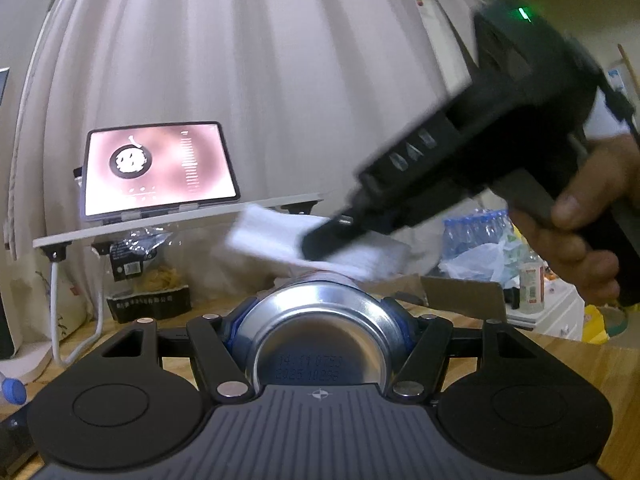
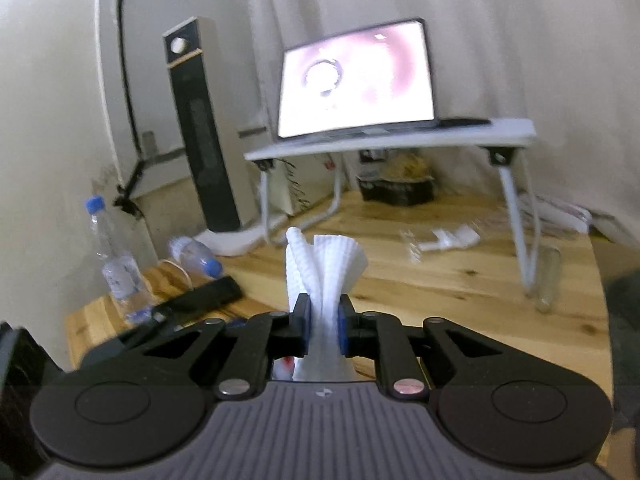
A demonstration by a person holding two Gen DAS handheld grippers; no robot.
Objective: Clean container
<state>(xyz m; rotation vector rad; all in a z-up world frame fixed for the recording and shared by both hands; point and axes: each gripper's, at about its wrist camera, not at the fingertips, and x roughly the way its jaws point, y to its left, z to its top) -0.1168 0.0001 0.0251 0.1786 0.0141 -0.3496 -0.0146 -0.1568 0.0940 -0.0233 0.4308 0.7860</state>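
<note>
Fingers of the left tool (image 1: 320, 330) clench a metal can (image 1: 318, 332) by its blue sides, its concave silver base with a printed date code facing the camera. Above its far end, the right tool (image 1: 326, 236) presses a white paper towel (image 1: 280, 236) onto the can. Seen from the right wrist, that tool (image 2: 323, 322) pinches the towel (image 2: 324, 268) above the wooden table (image 2: 460, 280).
</note>
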